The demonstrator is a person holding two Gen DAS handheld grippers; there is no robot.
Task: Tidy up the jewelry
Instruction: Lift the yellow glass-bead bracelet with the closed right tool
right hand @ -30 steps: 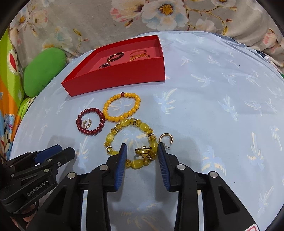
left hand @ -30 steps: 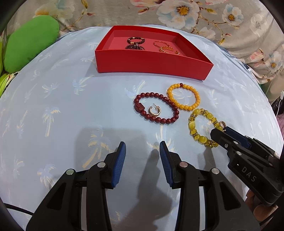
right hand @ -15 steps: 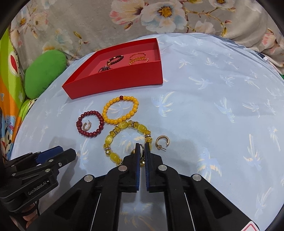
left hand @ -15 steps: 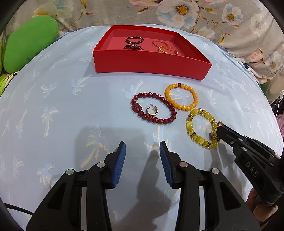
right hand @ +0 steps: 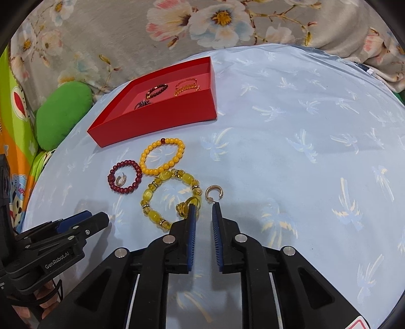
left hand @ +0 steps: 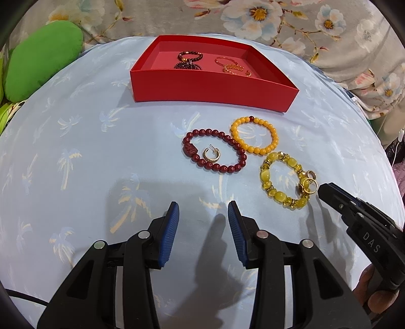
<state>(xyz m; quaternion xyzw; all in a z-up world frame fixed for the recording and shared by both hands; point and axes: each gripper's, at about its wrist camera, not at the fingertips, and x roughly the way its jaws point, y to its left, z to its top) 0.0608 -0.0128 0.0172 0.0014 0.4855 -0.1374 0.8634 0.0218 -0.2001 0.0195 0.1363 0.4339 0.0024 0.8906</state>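
Jewelry lies scattered on a pale blue palm-print sheet (left hand: 76, 141), with a red box (left hand: 212, 87) at twelve o'clock of the loose pieces. Inside the box sit dark beaded bracelets (left hand: 189, 57) and gold chain pieces (left hand: 230, 65). In front of the box, the dark red bead bracelet (left hand: 215, 150) rings a small gold hoop earring (left hand: 211, 154), and touching it at two o'clock is the orange bead bracelet (left hand: 254, 135). At five o'clock of that one lies the yellow glass-bead bracelet (right hand: 172, 200), with a gold ring (right hand: 191, 202) resting on its near right side. A second gold hoop earring (right hand: 214, 193) lies just beside that bracelet at three o'clock.

The right gripper (right hand: 203, 211) points down at the yellow bracelet's near edge. Its fingers (right hand: 191, 227) stand a narrow gap apart and are opening; nothing sits between them, and the gold ring shows just past the tip of the left finger, though I cannot tell if it touches.

The left gripper (left hand: 202, 210) hovers over bare sheet at six o'clock of the dark red bracelet, its fingers (left hand: 170, 232) partly open and empty. A green cushion (left hand: 43, 65) and floral fabric (left hand: 278, 22) lie beyond the sheet.
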